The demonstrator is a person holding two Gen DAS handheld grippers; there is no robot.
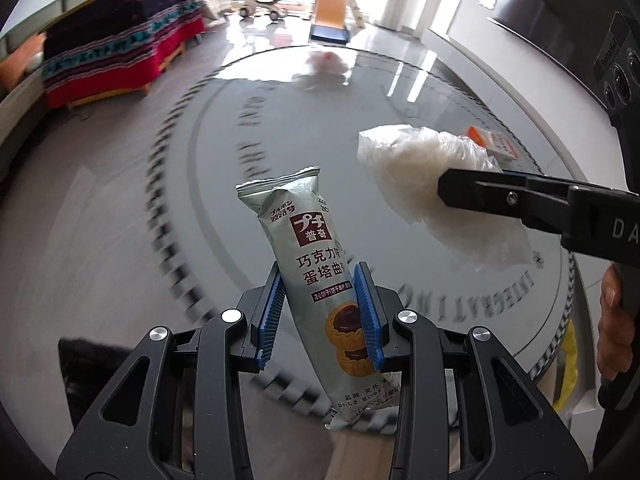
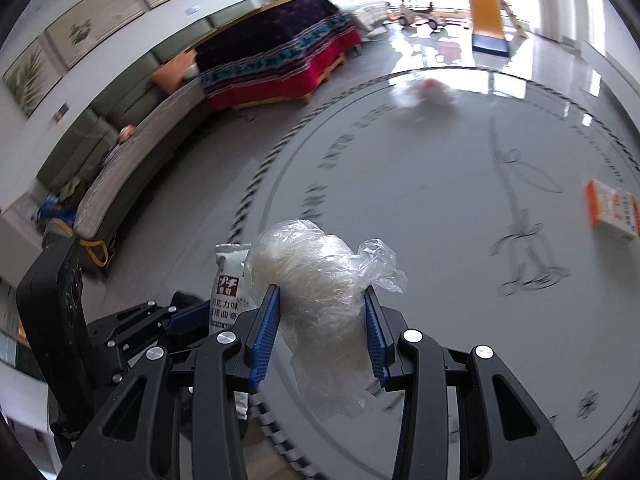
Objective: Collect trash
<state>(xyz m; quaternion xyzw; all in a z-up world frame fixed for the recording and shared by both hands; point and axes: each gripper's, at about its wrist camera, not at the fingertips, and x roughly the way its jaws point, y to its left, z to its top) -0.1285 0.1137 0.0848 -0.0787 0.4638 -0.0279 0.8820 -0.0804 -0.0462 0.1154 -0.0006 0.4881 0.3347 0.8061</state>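
Trash is held in both grippers above a round grey glass table (image 1: 132, 200) printed with dark lettering. The left gripper (image 1: 320, 312) clamps its blue ribbed pads (image 1: 366, 312) on a long silver foil biscuit wrapper (image 1: 308, 256) with a brown label and pictured chocolate tarts, which stands tilted, its crimped top leaning left and away. The right gripper (image 2: 322, 328) squeezes a crumpled clear plastic bag (image 2: 316, 276) between its own blue pads (image 2: 266, 332); in the left wrist view that bag (image 1: 404, 168) hangs to the right of the wrapper, pinched by the black finger (image 1: 500, 196) coming in from the right. On the table's right side lies a small orange and white carton (image 2: 610, 212). Near the far edge sits a blurred white bundle with a red spot (image 2: 424, 94). Beyond the table on the left stands a sofa draped in a dark and red patterned cloth (image 2: 280, 56).
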